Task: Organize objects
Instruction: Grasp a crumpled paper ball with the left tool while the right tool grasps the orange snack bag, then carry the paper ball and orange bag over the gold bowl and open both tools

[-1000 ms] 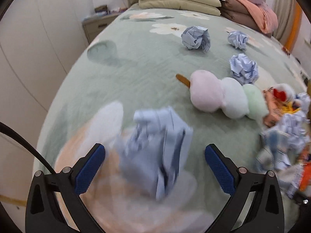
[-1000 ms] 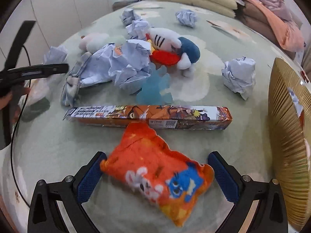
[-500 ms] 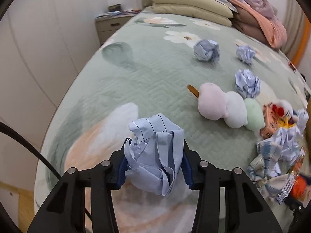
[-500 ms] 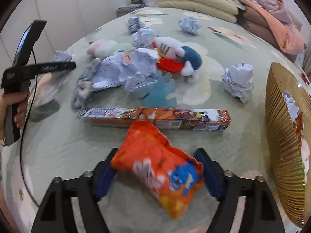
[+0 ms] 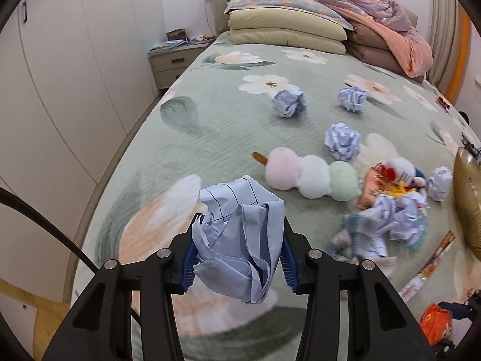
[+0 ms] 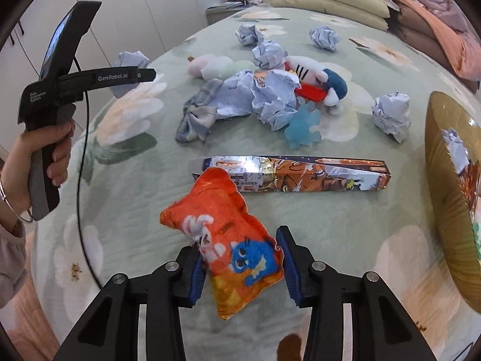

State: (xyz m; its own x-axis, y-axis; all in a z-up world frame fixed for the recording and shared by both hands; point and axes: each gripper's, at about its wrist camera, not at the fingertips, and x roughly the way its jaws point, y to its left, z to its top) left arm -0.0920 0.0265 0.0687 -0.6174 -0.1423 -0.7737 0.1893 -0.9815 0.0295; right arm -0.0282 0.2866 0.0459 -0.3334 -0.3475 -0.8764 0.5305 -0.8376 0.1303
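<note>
My left gripper is shut on a crumpled blue paper ball and holds it above the green bedspread. It also shows in the right wrist view, held by the hand at the left. My right gripper is shut on an orange plush snack pouch, lifted off the bed; the pouch also shows in the left wrist view. Several paper balls lie on the bed, such as one at the right. A gold ribbed bin stands at the right.
A long orange printed box lies ahead of the pouch. A pile of crumpled paper, a checked cloth and a cat plush sits mid-bed. A three-ball dango plush lies beyond. Pillows and blankets are at the headboard.
Both grippers have shut, the left on the paper ball and the right on the orange pouch, and both have lifted their loads off the bedspread.
</note>
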